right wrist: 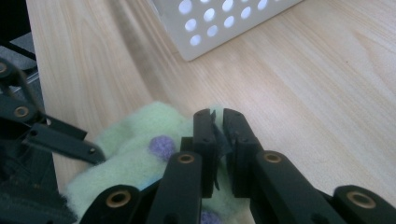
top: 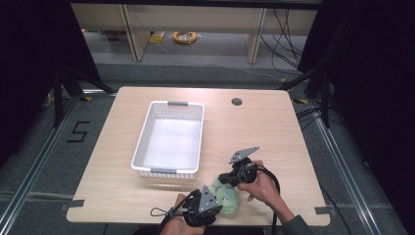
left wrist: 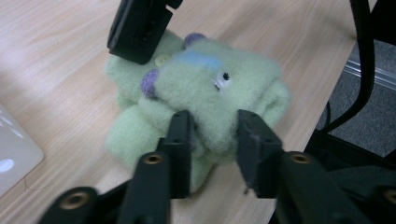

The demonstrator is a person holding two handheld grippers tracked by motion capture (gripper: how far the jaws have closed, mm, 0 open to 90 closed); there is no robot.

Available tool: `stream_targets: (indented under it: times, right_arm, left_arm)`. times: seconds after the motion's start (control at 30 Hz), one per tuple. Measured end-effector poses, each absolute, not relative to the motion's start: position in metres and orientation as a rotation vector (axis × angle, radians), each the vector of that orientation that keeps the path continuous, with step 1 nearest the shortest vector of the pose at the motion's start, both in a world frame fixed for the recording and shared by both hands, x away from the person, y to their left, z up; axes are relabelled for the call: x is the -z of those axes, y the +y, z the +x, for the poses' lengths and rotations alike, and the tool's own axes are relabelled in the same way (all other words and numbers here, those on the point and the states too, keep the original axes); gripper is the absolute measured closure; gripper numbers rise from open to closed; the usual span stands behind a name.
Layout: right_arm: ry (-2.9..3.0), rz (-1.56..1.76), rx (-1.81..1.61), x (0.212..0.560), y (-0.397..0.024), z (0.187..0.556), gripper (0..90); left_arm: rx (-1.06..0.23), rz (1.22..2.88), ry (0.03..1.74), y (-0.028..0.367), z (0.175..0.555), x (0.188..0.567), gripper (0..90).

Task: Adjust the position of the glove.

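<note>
A pale green plush toy point(top: 227, 197) with purple spots lies near the table's front edge. In the left gripper view the plush toy point(left wrist: 210, 84) shows a blue patch and a small eye. My left gripper point(top: 217, 197) comes in from the front, and its jaws squeeze a lump of the fur; in its own view that gripper point(left wrist: 212, 126) has the lump bulging between the pads. My right gripper point(top: 226, 180) reaches the toy from the right. In its own view the right gripper point(right wrist: 218, 121) is nearly closed on a thin dark fold of the plush toy point(right wrist: 135, 140).
A white perforated basket point(top: 141, 142) stands empty at the table's middle left, just beyond the toy; its wall point(right wrist: 224, 23) is close ahead of the right gripper. A cable hole point(top: 237, 102) sits at the far right. The table's front edge runs right beside the toy.
</note>
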State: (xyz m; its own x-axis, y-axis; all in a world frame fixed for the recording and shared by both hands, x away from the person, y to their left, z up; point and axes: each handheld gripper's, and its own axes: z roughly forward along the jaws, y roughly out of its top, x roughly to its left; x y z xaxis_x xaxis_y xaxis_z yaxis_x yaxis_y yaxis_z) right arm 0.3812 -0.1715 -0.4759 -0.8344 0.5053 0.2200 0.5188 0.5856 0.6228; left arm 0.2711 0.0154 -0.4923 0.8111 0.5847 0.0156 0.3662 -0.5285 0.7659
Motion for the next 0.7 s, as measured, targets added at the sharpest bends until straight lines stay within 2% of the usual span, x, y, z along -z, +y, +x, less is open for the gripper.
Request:
stream_targets:
  times: [0.2,0.27,0.47,0.7]
  right_arm:
    - [-2.773,-0.868,1.138,0.474,-0.174,0.381,87.0]
    - [-2.77,-0.9,1.144,0.472,-0.176,0.378,87.1]
    - [-2.702,-0.968,1.19,0.462,-0.183,0.372,87.2]
    - [-2.741,-0.945,1.181,0.465,-0.181,0.374,87.2]
  left_arm:
    - [-0.313,2.16,0.688,0.02,0.272,0.486,80.5]
    - [-0.303,2.163,0.676,0.025,0.272,0.48,89.6]
    - [-0.274,2.131,0.686,0.033,0.275,0.473,89.2]
    - [-0.268,2.196,0.642,0.024,0.27,0.484,72.5]
